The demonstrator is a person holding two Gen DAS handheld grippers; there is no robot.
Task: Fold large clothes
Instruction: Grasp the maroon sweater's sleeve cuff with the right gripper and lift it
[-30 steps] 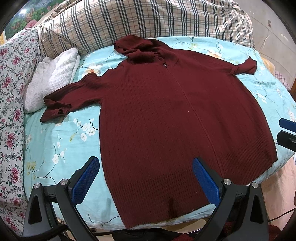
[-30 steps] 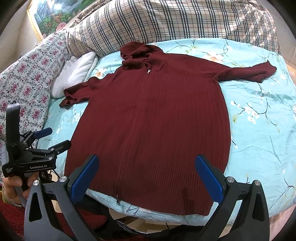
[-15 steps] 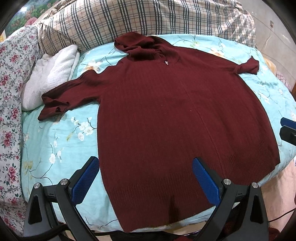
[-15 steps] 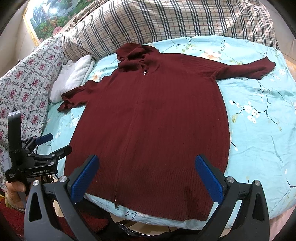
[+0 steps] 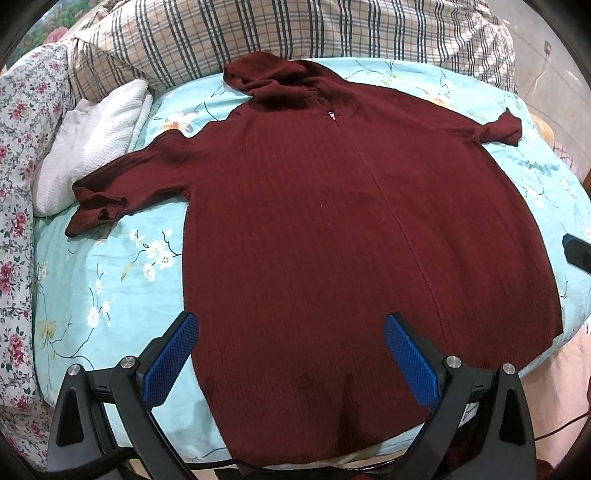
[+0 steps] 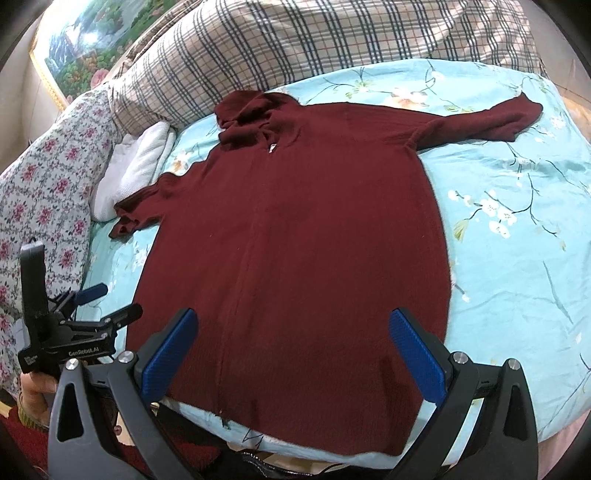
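A large dark red knit hooded cardigan [image 5: 351, 229] lies flat and spread on the bed, hood toward the pillows, zip down the middle, both sleeves stretched out sideways. It also shows in the right wrist view [image 6: 295, 240]. My left gripper [image 5: 291, 354] is open and empty, hovering over the hem near the bed's front edge. My right gripper [image 6: 293, 354] is open and empty over the hem too. The left gripper also shows in the right wrist view [image 6: 99, 301], at the cardigan's lower left corner, jaws apart.
The bed has a light blue floral sheet [image 5: 110, 280]. A plaid blanket [image 5: 295, 33] lies along the head. A white folded towel [image 5: 96, 140] lies by the left sleeve cuff [image 5: 96, 210]. A floral quilt [image 6: 44, 192] is on the left.
Both grippers have moved forward over the bed, so the cardigan's hem now sits lower in both views. Both stay open. The cardigan has not moved.
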